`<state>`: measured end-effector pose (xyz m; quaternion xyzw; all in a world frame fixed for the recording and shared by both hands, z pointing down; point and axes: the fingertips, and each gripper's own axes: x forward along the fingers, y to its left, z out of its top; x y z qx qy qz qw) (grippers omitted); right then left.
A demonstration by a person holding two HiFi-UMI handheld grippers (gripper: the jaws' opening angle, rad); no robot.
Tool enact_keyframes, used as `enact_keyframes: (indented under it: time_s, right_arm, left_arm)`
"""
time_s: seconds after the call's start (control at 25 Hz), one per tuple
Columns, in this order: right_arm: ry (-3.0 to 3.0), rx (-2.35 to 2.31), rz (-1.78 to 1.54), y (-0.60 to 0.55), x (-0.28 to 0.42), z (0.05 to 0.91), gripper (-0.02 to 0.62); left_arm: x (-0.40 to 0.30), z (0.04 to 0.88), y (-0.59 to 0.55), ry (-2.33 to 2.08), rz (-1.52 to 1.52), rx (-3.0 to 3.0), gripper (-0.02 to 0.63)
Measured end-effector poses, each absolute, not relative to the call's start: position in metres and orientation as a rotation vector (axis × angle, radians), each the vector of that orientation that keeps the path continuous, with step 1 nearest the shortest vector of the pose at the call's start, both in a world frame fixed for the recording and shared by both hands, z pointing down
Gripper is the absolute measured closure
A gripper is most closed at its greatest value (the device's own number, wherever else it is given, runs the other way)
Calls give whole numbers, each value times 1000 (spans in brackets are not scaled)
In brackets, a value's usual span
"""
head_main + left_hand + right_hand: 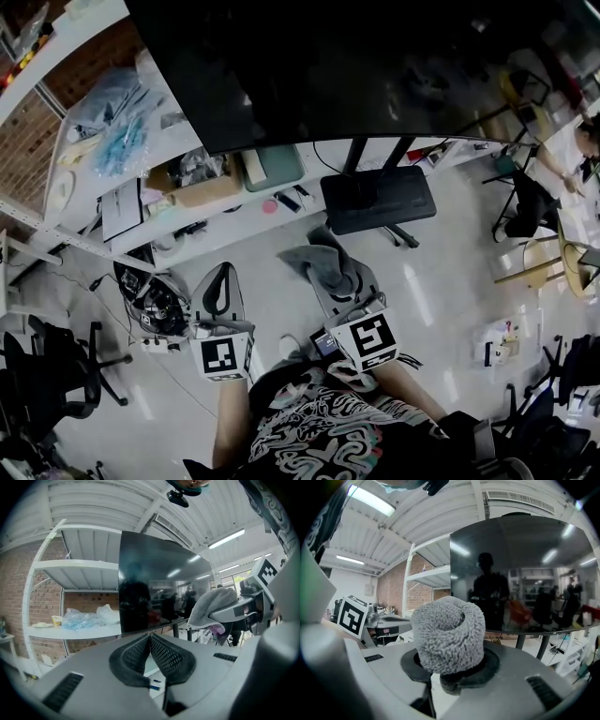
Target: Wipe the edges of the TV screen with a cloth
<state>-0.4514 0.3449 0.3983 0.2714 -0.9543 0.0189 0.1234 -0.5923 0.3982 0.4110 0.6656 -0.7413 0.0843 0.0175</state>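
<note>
The right tool (pixel 452 665) squeezes the cloth (pixel 447 634), ready to rub the TV screen (pixel 520 573); the left tool (pixel 150 639) is closed, empty.

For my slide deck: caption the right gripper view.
Right gripper shut on a bunched grey cloth, facing the dark TV screen.

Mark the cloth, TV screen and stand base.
cloth (pixel 449 637): right gripper view, front of the roll.
TV screen (pixel 375 66): head view, middle of the glass.
stand base (pixel 378 199): head view, flat top plate.
</note>
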Motion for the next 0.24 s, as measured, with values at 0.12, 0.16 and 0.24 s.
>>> enact_keyframes:
  time_s: [0.12,0.16,0.24]
  right_arm:
    - [-2789,795,55,345,-454,396,468]
    - [-2789,793,53,345,-454,397,468]
    - [-2783,789,50,346,-453,400,468]
  left_arm:
    - [-593,409,399,-2308,248,2073,588]
    - [-592,410,400,-2306,247,2073,588]
    - [-592,413,403,-2296,254,2068,588]
